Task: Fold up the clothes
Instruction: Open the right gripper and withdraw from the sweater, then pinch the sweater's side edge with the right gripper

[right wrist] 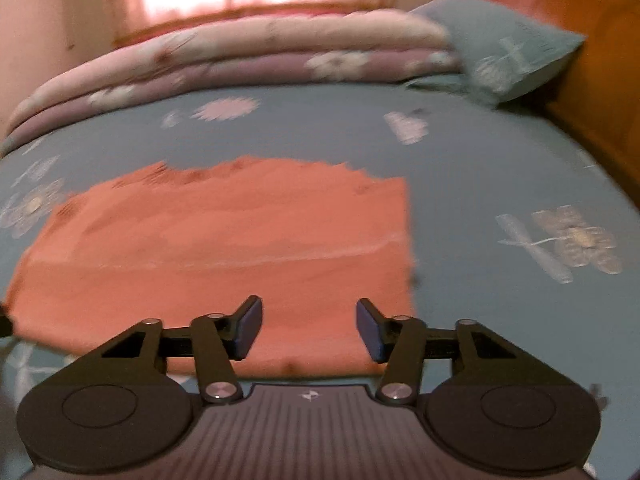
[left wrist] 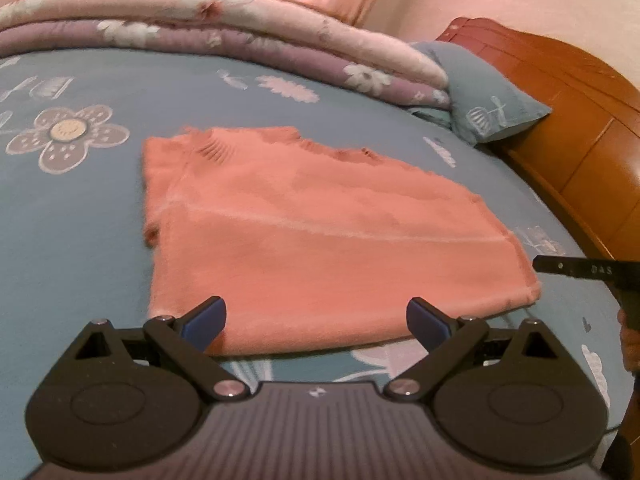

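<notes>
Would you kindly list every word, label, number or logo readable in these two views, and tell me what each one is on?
"DAS", or close to it: small pale letters on the black bar at the right edge of the left wrist view; blurred, so uncertain.
A small white emblem, no letters, on the left gripper's body.
The same emblem on the right gripper's body.
No text on the folded orange garment or the bedsheet, only flower prints.

The salmon-pink sweater [left wrist: 320, 232] lies flat on the blue flowered bedsheet [left wrist: 80, 240], folded into a rough rectangle with straight side edges, a pale seam line running across it, and its ribbed edge toward the rolled quilt [left wrist: 240, 28].
</notes>
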{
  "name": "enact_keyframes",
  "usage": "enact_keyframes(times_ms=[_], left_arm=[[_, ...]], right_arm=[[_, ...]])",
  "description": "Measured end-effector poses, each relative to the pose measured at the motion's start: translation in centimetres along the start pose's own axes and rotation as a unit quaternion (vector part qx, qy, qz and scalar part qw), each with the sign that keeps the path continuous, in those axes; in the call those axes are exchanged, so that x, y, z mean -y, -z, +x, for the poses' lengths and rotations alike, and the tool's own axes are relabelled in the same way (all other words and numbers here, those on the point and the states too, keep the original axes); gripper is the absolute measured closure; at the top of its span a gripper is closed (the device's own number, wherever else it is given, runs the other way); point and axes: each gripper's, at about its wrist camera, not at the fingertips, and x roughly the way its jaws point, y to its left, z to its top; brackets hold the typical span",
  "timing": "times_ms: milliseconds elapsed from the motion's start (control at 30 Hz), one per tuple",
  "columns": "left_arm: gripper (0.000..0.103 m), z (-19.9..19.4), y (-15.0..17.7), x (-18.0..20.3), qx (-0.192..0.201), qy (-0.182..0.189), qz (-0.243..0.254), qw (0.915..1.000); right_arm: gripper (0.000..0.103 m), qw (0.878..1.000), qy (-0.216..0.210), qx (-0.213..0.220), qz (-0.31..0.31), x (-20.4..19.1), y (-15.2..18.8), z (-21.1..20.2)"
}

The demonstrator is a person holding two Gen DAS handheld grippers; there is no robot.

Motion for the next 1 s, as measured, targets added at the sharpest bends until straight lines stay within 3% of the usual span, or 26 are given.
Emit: enact_keyframes(times_ms=[133, 333, 500, 633, 733, 867, 1000], left_arm=[[0.006, 0.7, 0.2, 0.2, -0.001, 0.012, 0.007, 0.9999], [0.006, 2.7, 0.7, -0.2, -0.032, -0.003, 0.003, 0.9995], [0.003, 3.2, 0.9, -0.3, -0.033, -0.004, 0.009, 0.9994], [0.002, 3.2, 1.1, -0.3, -0.032, -0.003, 0.015, 0.9994], [0.002, 3.2, 1.1, -0.3, -0.032, -0.004, 0.017, 0.9994], [0.002, 3.3, 1.1, -0.3, -0.031, -0.003, 0.017, 0.9994], [0.002, 3.3, 1.1, -0.4, -0.030, -0.001, 0.019, 0.9994]], right_arm=[[0.059, 1.000, 0.006, -0.005, 0.016, 2.0, 0.7, 0.8], [0.063, 0.999, 0.014, -0.027, 0.011, 2.8, 2.5, 2.9], [0.071, 0.997, 0.002, -0.043, 0.065, 5.2, 3.2, 3.6], [0.071, 0.999, 0.007, 0.003, 0.039, 4.4, 1.2, 2.2], [0.095, 0.999, 0.021, 0.021, 0.018, 3.7, -0.8, 3.4], [0.097, 0.999, 0.044, 0.003, 0.023, 3.8, -1.9, 6.8], [0.103, 0.997, 0.032, -0.026, 0.067, 5.5, -0.9, 8.4]])
